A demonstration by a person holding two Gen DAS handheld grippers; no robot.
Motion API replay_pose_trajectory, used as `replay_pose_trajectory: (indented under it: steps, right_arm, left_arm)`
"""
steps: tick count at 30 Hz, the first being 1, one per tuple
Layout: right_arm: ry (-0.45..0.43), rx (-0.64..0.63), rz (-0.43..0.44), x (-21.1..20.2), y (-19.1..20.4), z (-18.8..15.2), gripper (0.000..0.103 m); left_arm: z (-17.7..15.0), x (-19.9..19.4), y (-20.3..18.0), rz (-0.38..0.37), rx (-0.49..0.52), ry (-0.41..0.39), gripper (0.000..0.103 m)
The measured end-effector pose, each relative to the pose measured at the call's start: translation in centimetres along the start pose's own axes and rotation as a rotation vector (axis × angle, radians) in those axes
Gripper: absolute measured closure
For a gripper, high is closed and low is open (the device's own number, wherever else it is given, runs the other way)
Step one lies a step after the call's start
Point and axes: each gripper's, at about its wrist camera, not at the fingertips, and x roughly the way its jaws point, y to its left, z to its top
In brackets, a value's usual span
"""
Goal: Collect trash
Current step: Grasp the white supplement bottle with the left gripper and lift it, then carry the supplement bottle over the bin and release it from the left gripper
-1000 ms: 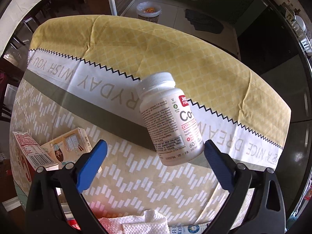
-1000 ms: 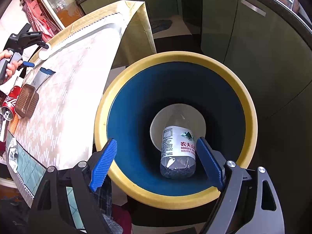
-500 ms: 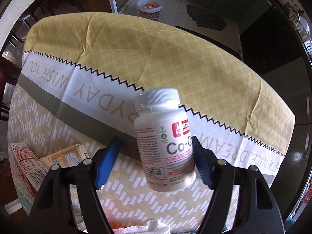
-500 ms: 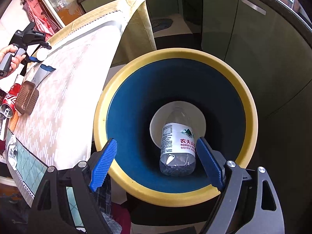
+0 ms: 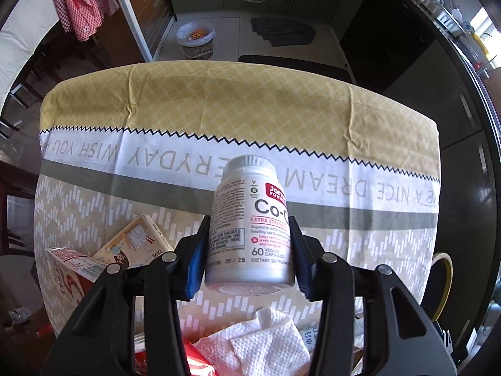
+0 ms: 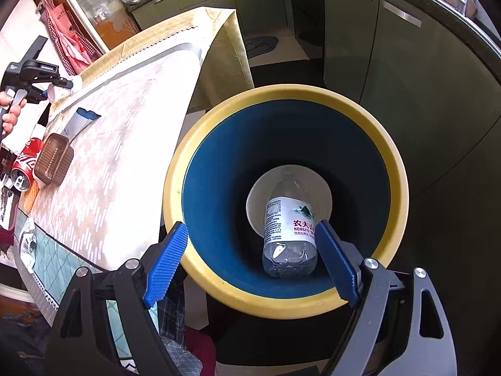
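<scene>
1. Two blue pads of my left gripper (image 5: 249,252) clamp a white supplement bottle (image 5: 250,224) by its lower half; it stands nearly upright, cap up and leaning slightly away from me, lifted clear of the surface (image 5: 125,206) with its patterned tablecloth.
2. Below that bottle, near the bottom of the left view, a crumpled paper towel (image 5: 260,343) lies on the surface, and to its left sit two cartons, a tan one (image 5: 134,246) and a red-and-white one (image 5: 70,272), touching each other.
3. My right gripper (image 6: 250,261) is spread wide with nothing between its pads, hovering over the mouth of a trash bin (image 6: 200,144) with a yellow rim and a blue inside.
4. A clear plastic water bottle (image 6: 289,228) lies inside the bin, leaning on the near wall with its neck toward the pale bottom.
5. In the right view the bin stands just beside the surface's edge; farther along that surface lie a red cola can (image 6: 26,164) and a brown plastic tray (image 6: 53,158), touching side by side.
</scene>
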Motion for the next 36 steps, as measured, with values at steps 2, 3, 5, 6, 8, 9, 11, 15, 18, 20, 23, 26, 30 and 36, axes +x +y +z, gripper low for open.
replay_pose_trajectory:
  steps: [2,3,5,6,8,9,11,15,18,20,23,26,30,36]
  right_arm:
    - [-0.004,0.002,0.000,-0.3,0.0,-0.1,0.021]
    - [-0.005,0.002,0.001,-0.4,0.1,-0.2,0.021]
    - [-0.007,-0.001,0.001,-0.5,0.2,-0.3,0.021]
    - [-0.008,-0.002,0.002,-0.6,0.2,-0.4,0.021]
    - [-0.011,-0.004,0.005,-0.7,0.3,-0.5,0.021]
    - [-0.013,-0.005,0.006,-0.8,0.4,-0.5,0.021]
    - [-0.020,-0.004,0.008,-1.1,0.4,-0.7,0.021]
    - [-0.041,0.002,0.013,-1.8,0.3,-0.9,0.021]
    - [-0.068,0.011,0.004,-2.7,0.0,-1.2,0.021]
    - [-0.087,0.019,-0.002,-3.4,-0.2,-1.5,0.021]
    - [-0.107,0.025,-0.026,-4.4,-0.5,-2.1,0.021]
    - [-0.114,0.032,-0.038,-5.3,-0.9,-2.8,0.021]
    - [-0.120,0.048,-0.064,-6.3,-1.7,-3.7,0.021]
    - [-0.126,0.078,-0.081,-7.5,-2.9,-4.7,0.021]
  left_arm:
    - [-1.5,-1.1,-0.4,-0.008,0.034,-0.007,0.058]
    - [-2.0,-1.6,-0.7,-0.010,0.049,-0.012,0.058]
    - [-3.1,-2.6,-0.8,-0.018,0.080,-0.016,0.058]
    - [-4.0,-3.0,-1.0,-0.023,0.092,-0.018,0.058]
    - [-5.0,-3.8,-1.2,-0.035,0.123,-0.020,0.058]
    - [-5.6,-4.0,-1.7,-0.042,0.139,-0.020,0.058]
    - [-6.9,-5.1,-2.9,-0.057,0.175,-0.021,0.058]
    - [-8.7,-6.4,-5.1,-0.092,0.269,-0.030,0.058]
    - [-10.8,-7.9,-8.6,-0.128,0.360,-0.031,0.058]
    - [-12.2,-8.3,-11.1,-0.153,0.421,-0.021,0.058]
    - [-14.5,-8.4,-15.5,-0.188,0.527,-0.005,0.058]
    - [-16.3,-7.6,-20.0,-0.226,0.612,0.019,0.058]
    - [-18.0,-5.5,-25.8,-0.244,0.701,0.051,0.058]
    - [-19.4,-1.2,-32.7,-0.226,0.778,0.099,0.058]
